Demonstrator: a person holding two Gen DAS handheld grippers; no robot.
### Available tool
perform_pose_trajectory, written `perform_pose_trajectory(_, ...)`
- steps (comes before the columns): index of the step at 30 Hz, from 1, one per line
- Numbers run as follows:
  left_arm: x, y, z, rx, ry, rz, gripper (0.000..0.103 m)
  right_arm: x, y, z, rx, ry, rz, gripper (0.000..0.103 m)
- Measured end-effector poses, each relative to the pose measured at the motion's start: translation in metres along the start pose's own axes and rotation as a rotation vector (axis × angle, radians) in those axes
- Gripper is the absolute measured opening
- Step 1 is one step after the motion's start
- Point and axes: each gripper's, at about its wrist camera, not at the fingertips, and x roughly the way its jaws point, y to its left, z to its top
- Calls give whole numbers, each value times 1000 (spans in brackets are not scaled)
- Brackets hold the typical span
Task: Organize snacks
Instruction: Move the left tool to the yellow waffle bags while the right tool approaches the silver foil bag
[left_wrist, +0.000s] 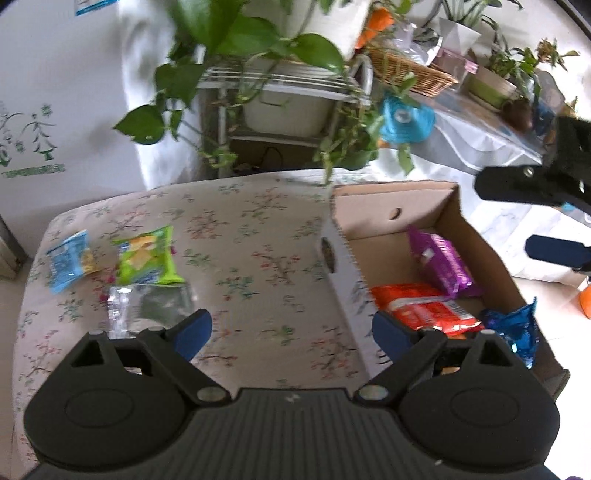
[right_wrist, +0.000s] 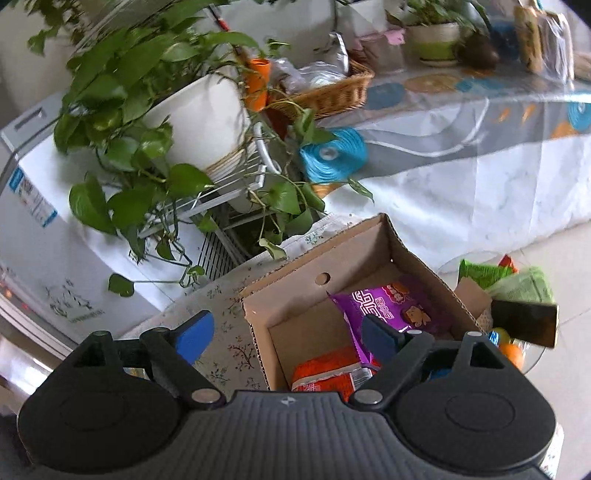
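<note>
Floral cloth covers the low table (left_wrist: 236, 229) where the sorting goes on, with trailing houseplants (left_wrist: 236, 44) and a wicker basket (left_wrist: 410, 72) crowding the background. At the cloth's right edge sits an open cardboard box (left_wrist: 373, 214), the collecting point: a purple packet (left_wrist: 439, 262) leans toward its far right wall, an orange-red packet (left_wrist: 421, 310) lies flat near the front, and a crumpled blue wrapper (left_wrist: 517, 328) rests at the near right corner. Three snacks are not yet boxed near the cloth's left edge: a light-blue packet (left_wrist: 70, 260), a green chip bag (left_wrist: 147, 258) just beside it, and a silvery clear packet (left_wrist: 147, 306) touching the green bag's near side.

Both tools hang empty. The left gripper (left_wrist: 291, 332), released with jaws spread wide and nothing between them, hovers over the cloth between the loose snacks and the box, well placed, by the look of it, to swing toward the remaining packets. The right gripper (right_wrist: 288, 336), likewise wide apart and empty, hangs above the box's near left corner.
</note>
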Motion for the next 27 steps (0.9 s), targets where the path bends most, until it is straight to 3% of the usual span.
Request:
perform_pose_trajectory(18, -18, 120, -23, -148, 1, 86, 94, 8, 38, -14, -143, 5, 68, 99)
perform_pose_trajectory(27, -7, 134, -52, -215, 42, 63, 94, 19, 60, -24, -213, 47, 100, 103)
